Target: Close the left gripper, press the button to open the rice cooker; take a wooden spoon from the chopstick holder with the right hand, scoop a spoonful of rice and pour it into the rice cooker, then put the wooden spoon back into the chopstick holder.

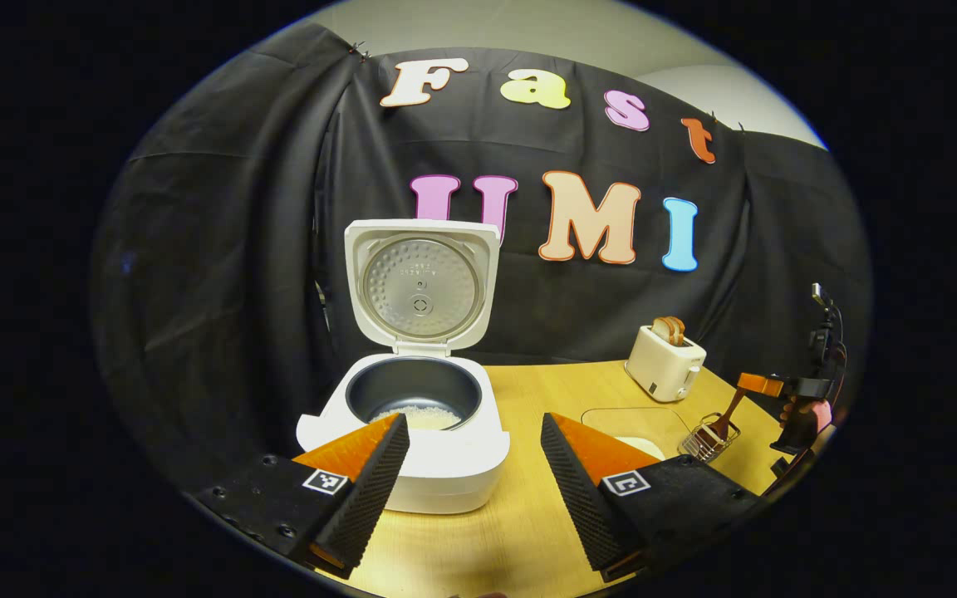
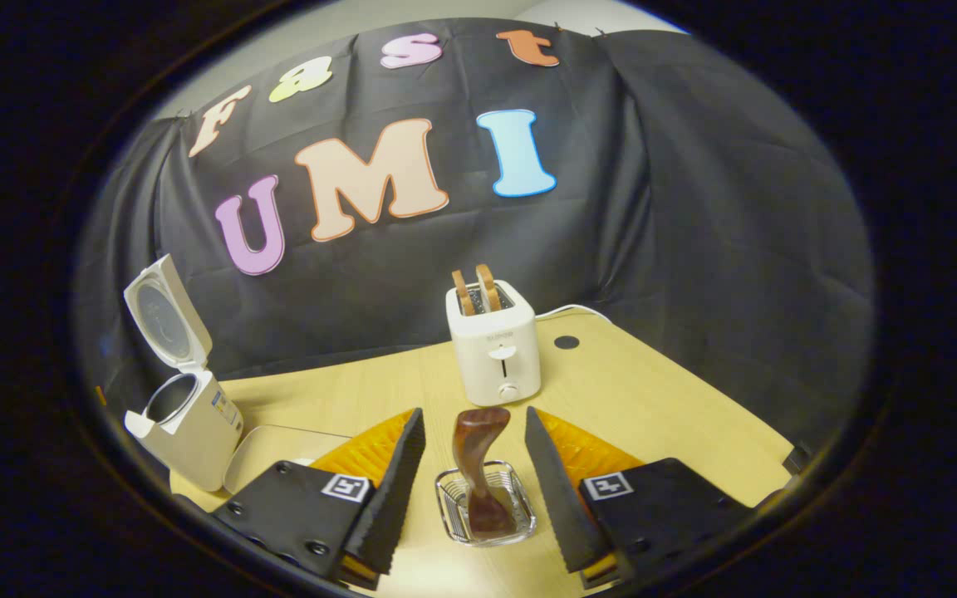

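The white rice cooker (image 1: 420,465) stands open just beyond my left gripper (image 1: 474,448), lid (image 1: 420,286) upright and white rice lying in its dark pot (image 1: 416,399). My left gripper is open and holds nothing. A dark wooden spoon (image 2: 478,465) stands in the wire chopstick holder (image 2: 520,519). My right gripper (image 2: 474,419) is open, one finger on each side of the spoon's handle, not touching it. The left gripper view has the holder (image 1: 709,438), the spoon (image 1: 732,409) and the right gripper (image 1: 765,386) at the table's far right, held by a hand.
A white toaster (image 2: 495,349) with two slices of bread stands behind the holder, near the cloth wall. A clear shallow tray (image 1: 611,413) with rice lies between the cooker and the holder. The cooker (image 2: 188,423) is at the left in the right gripper view.
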Demonstrator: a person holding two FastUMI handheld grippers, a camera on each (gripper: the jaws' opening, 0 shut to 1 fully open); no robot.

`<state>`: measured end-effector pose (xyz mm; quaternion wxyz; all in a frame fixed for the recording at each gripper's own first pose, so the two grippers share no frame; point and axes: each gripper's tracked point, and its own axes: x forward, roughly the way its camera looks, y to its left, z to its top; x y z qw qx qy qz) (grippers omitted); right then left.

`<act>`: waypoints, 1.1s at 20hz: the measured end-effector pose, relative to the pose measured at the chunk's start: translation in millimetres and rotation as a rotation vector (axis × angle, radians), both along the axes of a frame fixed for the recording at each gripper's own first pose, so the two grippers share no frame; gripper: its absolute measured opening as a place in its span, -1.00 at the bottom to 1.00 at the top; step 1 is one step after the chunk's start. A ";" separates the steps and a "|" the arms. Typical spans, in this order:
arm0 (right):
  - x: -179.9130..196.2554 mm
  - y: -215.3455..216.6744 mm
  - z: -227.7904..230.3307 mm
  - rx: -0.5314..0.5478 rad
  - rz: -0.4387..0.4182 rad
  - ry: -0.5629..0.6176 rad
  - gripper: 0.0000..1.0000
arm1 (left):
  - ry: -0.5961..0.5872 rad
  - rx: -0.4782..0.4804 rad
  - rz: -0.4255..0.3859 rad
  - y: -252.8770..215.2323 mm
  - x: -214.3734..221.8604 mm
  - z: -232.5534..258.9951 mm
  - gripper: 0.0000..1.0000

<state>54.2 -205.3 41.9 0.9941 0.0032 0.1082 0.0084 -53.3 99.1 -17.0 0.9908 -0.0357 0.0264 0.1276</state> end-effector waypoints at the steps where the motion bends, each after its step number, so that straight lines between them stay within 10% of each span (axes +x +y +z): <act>1: -5.1 -3.4 6.0 0.005 -0.006 -0.010 0.66 | -0.005 -0.004 -0.004 1.3 1.2 2.1 0.89; 14: -108.2 86.7 152.0 0.070 0.188 -0.306 0.92 | -0.135 0.056 -0.020 96.8 83.9 138.2 0.88; 22: -161.3 113.3 154.7 -0.016 0.154 -0.345 0.94 | -0.205 0.143 -0.032 145.5 162.9 226.1 0.86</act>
